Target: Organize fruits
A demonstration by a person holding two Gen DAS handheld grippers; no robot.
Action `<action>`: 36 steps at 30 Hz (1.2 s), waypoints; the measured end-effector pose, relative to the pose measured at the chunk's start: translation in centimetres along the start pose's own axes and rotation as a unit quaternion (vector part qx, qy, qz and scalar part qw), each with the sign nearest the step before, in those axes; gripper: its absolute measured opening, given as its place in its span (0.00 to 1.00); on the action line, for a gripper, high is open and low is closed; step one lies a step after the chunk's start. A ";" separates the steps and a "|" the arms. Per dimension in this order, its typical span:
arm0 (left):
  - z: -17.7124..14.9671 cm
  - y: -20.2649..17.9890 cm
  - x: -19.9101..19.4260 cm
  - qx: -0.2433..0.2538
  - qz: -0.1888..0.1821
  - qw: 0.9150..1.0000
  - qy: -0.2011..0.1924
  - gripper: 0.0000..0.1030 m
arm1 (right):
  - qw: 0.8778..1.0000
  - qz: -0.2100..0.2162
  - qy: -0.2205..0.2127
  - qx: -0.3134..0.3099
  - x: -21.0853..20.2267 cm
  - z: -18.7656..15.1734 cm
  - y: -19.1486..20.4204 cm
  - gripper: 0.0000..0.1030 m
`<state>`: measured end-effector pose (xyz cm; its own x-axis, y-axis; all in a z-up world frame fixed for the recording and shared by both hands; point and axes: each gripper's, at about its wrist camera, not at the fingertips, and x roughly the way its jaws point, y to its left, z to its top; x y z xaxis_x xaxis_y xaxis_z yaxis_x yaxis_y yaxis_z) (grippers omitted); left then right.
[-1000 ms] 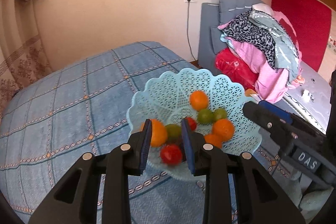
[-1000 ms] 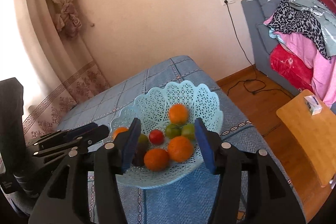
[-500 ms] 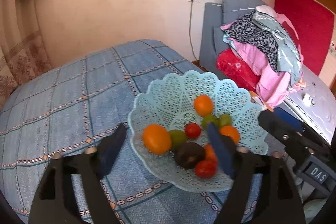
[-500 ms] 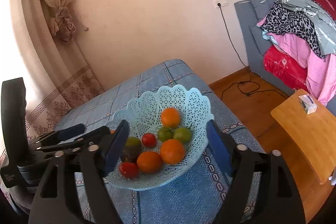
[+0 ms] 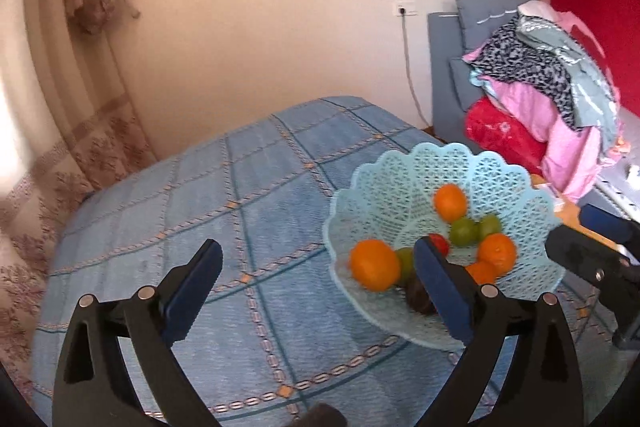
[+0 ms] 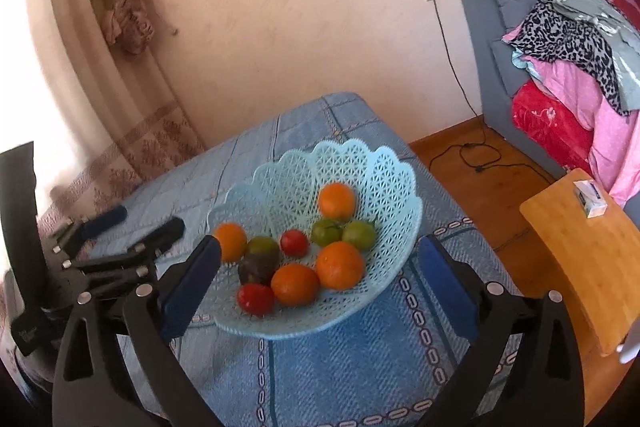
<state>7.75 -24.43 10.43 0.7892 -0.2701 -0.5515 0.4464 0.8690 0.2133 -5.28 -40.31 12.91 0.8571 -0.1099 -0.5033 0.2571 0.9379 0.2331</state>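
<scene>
Turquoise lattice plastic formed the fruit basket (image 6: 384, 163), which sat on the blue checked tablecloth (image 5: 248, 227) near the table's right edge. Inside it lay four oranges, three green fruits, two red tomatoes and one dark, avocado-like fruit (image 6: 256, 265), all loosely heaped toward the front of the bowl.

What had just changed was both sets of jaws. A second earlier the left gripper (image 5: 318, 269) had its fingers nearly together over the fruit, and the right gripper (image 6: 320, 257) was only partly parted; within that second both had been opening, and now each stood spread wide with nothing between its blue pads. In the left wrist view the basket had also slid from the middle of the frame to the right, so that gripper now faced mostly bare cloth, its right finger overlapping the basket's near side. The red tomato (image 6: 255, 299) at the front, which a second ago showed right between the left fingers, lay free in the basket beside an orange (image 6: 295, 284).

My reading is that a fruit had just been let go into the basket and no piece was in hand. No loose fruit showed on the cloth in either view, so the sorting looked close to finished, or between picks.
</scene>
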 end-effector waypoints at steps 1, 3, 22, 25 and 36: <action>-0.1 0.1 -0.2 0.002 0.010 1.000 -0.005 0.93 | 1.000 0.000 0.003 -0.005 0.0 -0.1 0.2 0.97; -0.3 0.3 -0.6 0.007 0.031 0.999 -0.012 0.95 | 1.000 -0.003 0.012 -0.020 0.1 -0.3 0.8 0.97; -1.4 0.3 -3.3 0.038 0.090 0.995 -0.029 0.95 | 0.993 -0.025 0.033 -0.110 0.0 -1.5 4.2 0.97; -1.5 0.2 -3.5 0.038 0.091 0.995 -0.029 0.95 | 0.993 -0.026 0.033 -0.113 0.0 -1.6 4.3 0.97; -1.8 -0.1 -3.8 0.034 0.094 0.995 -0.029 0.95 | 0.992 -0.035 0.031 -0.119 0.5 -1.8 4.2 0.97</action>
<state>3.93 -22.70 11.09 0.8835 -0.1305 -0.4498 0.3144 0.8771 0.3632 -4.59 -35.81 12.19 0.8097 -0.1649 -0.5632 0.1973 0.9803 -0.0034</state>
